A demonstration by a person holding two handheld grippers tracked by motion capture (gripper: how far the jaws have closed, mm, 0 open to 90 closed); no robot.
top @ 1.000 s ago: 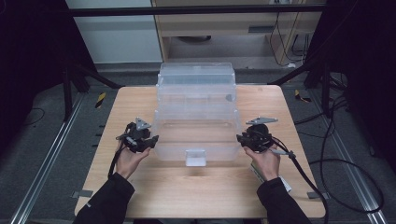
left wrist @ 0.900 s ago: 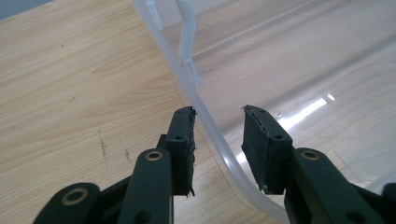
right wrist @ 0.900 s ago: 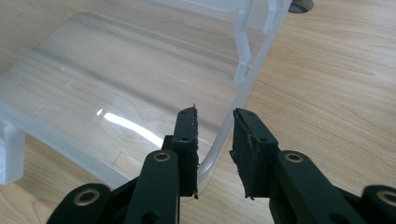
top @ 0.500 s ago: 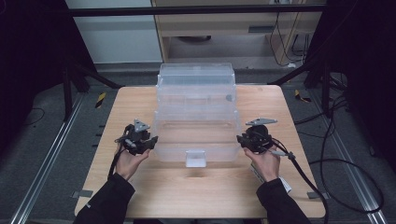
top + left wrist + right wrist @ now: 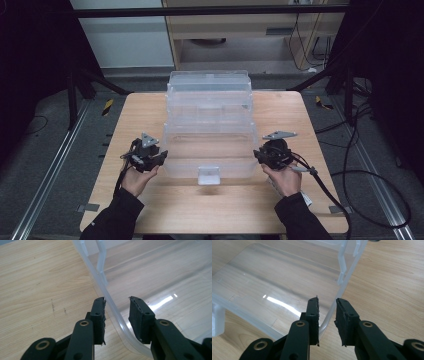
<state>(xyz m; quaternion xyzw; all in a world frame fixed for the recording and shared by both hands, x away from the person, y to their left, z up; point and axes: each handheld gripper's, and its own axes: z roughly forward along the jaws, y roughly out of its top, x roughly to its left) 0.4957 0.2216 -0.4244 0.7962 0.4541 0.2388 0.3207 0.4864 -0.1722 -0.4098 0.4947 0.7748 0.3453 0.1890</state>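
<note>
A clear plastic box (image 5: 210,95) stands mid-table, and its clear lid (image 5: 210,150) reaches toward the near side with a latch tab (image 5: 208,175) at the front edge. My left gripper (image 5: 163,155) is at the lid's left rim. In the left gripper view that rim (image 5: 113,308) runs between the jaws of the left gripper (image 5: 117,305), close to the left pad and apart from the right pad. My right gripper (image 5: 257,154) is at the lid's right rim. There the rim (image 5: 329,315) lies inside the gap of the right gripper (image 5: 327,305), with space beside it.
The wooden table (image 5: 150,115) has bare strips left and right of the box and a wide band in front of the latch. Black cables (image 5: 345,175) trail off the right edge. Dark frame posts and shelving stand behind the table.
</note>
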